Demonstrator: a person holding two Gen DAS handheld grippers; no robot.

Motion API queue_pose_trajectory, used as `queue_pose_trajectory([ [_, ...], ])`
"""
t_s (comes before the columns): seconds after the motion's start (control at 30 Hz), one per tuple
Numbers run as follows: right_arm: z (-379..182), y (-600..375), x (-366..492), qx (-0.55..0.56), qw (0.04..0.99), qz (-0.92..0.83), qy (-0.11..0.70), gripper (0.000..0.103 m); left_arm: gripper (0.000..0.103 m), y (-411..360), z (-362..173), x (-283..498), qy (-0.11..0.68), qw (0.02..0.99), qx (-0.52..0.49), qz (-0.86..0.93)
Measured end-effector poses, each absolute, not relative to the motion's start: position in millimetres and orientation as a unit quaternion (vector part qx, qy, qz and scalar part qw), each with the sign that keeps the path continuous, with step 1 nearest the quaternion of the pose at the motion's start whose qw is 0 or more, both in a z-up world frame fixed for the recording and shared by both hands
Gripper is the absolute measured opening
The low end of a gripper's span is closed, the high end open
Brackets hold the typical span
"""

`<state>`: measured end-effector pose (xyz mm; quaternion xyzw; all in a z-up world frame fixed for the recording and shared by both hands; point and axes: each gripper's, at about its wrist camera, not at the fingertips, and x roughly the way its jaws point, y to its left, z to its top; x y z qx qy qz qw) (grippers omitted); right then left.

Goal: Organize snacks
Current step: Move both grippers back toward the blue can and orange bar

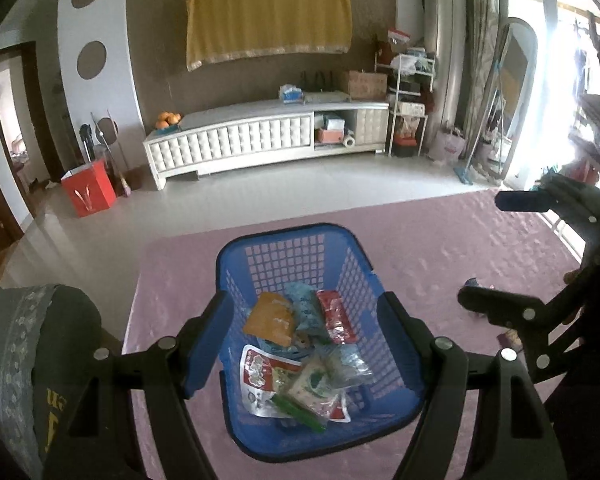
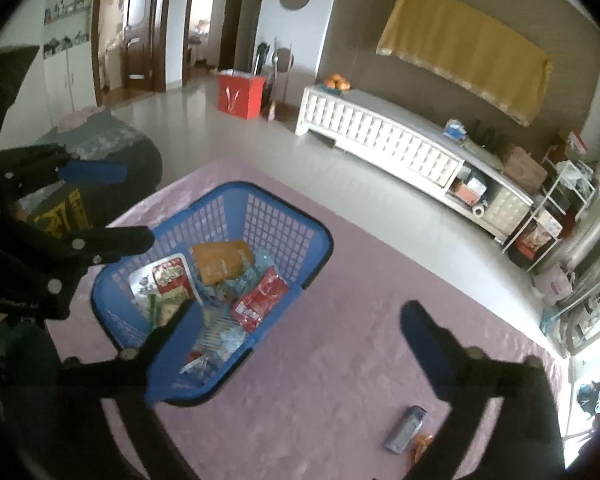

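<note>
While the pink table cover [image 2: 320, 380] is largely bare, a blue packet [image 2: 406, 428] and an orange wrapper [image 2: 422, 442] lie on it to the right, well apart from the blue basket [image 1: 284, 248]. Beyond the table stand a white cabinet [image 1: 236, 140] bearing oranges [image 1: 168, 119] and a red box [image 1: 89, 192] on the floor. Nothing blocks the basket's open top. Left gripper [image 1: 304, 344] hangs directly above the basket, jaws partly open, holding nothing. Right gripper [image 2: 300, 344] sits over the basket's right edge, jaws spread wide and empty. Inside the basket lie an orange packet [image 1: 270, 318], a red packet [image 1: 336, 316], a red-and-white packet [image 1: 260, 376], light blue packets [image 1: 306, 308] and a green-printed clear packet [image 1: 312, 390], piled loosely and overlapping.
</note>
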<state>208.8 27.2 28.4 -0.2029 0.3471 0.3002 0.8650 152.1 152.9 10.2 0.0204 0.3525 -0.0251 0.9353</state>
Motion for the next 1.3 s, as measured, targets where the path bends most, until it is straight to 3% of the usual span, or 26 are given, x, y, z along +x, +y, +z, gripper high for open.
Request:
queue_pose_trajectory([
  [0.17,40.6,8.1,189.5,-0.198,0.882,0.281,0.322,0.103,0.072,134.4,20.6,134.8,0.325,0.945,0.033,-0.03],
  [0.27,45.4,-8.2,182.0,-0.189,0.892,0.266,0.313,0.103,0.088,116.8,24.2,127.8,0.316,0.947,0.043,-0.031],
  [0.33,47.2,-19.4,179.1,-0.179,0.896,0.259,0.312,0.103,0.088,107.3,25.2,124.7,0.316,0.947,0.042,-0.038],
  [0.4,46.7,-33.2,177.1,-0.172,0.9,0.248,0.314,0.103,0.101,99.8,25.3,124.5,0.322,0.945,0.036,-0.044],
  [0.43,45.9,-39.9,176.1,-0.168,0.902,0.242,0.314,0.103,0.103,95.7,25.6,124.4,0.324,0.944,0.032,-0.049],
  [0.87,20.8,-129.2,176.0,-0.134,0.903,0.181,0.365,0.103,0.103,13.9,6.0,137.2,0.347,0.932,0.051,-0.089],
  [1.3,-39.2,-174.9,175.3,-0.137,0.876,0.189,0.422,0.103,0.103,-58.2,-71.7,158.0,0.427,0.894,0.038,-0.131],
])
